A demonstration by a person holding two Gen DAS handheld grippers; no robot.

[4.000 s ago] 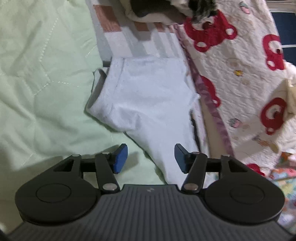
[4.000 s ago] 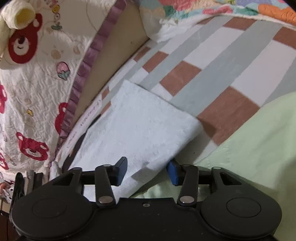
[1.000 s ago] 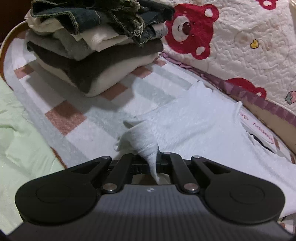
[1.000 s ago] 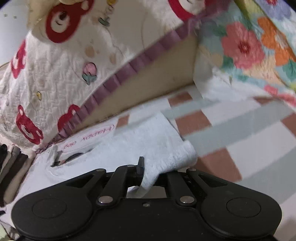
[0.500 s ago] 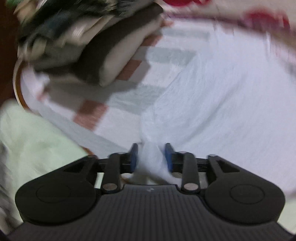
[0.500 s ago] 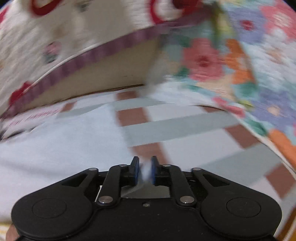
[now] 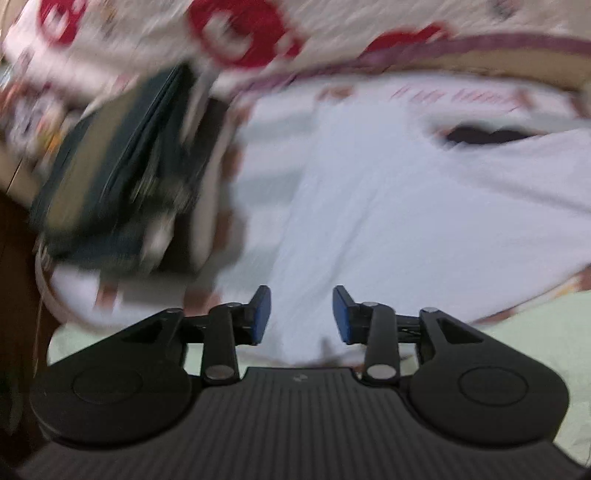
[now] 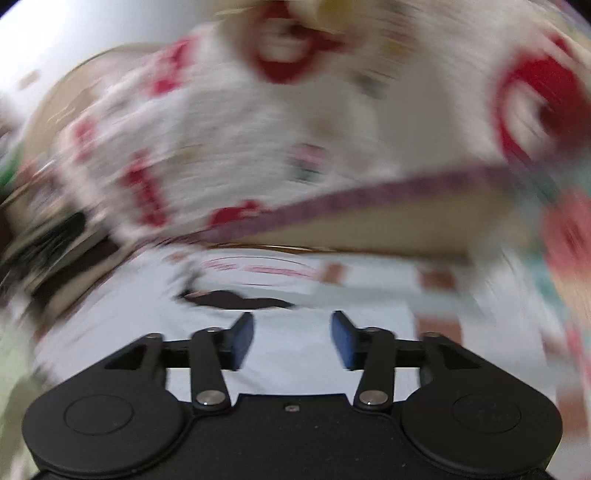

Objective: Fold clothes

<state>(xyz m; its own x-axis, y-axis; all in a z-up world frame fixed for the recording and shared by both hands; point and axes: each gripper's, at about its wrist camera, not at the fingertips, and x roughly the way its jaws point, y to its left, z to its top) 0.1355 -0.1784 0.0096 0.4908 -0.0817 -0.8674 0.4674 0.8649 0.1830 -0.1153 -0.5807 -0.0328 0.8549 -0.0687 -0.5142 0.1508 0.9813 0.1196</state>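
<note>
Both claws, the left claw (image 7: 301,314) and the right claw (image 8: 291,339), are now standing wide and holding nothing after pinching the white shirt (image 7: 388,206) a moment ago, so the shirt is lying spread on the bed in the middle of the frame, its fold looking laid down.

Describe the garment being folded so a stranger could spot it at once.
Start at the bear-print quilt with its purple edge. Just below, on the checked blanket, lies the pale blue garment, spread flat. Unlike the dark clothes stack to its left, it is single, light and plain.
</note>
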